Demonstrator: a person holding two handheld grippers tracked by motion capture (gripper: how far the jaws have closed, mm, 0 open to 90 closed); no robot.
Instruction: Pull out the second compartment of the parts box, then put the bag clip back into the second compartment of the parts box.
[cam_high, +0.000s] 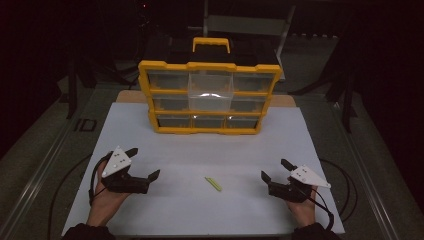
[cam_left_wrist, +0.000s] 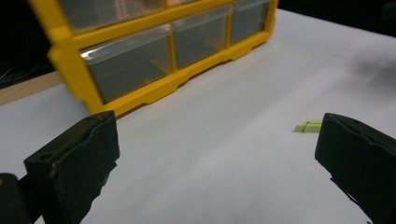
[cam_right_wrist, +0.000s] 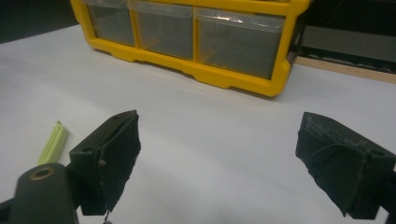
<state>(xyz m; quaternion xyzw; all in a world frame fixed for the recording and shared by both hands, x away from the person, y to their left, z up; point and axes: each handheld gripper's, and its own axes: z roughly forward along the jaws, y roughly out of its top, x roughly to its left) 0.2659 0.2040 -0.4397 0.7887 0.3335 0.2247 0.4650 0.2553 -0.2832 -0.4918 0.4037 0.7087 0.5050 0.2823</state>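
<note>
Nothing looks started: both the left hand-held gripper (cam_high: 143, 163) and right hand-held gripper (cam_high: 275, 169) rest with jaws spread and empty on the table (cam_high: 165, 150), the green stick (cam_high: 213, 184) lying untouched between them and the drawer box (cam_high: 210, 95) shut.

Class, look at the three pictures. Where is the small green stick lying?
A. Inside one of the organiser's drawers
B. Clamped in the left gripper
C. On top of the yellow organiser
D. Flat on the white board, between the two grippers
D: the green stick lies flat on the white board, between the open left gripper and the open right gripper, touching neither and well in front of the yellow organiser.
</note>
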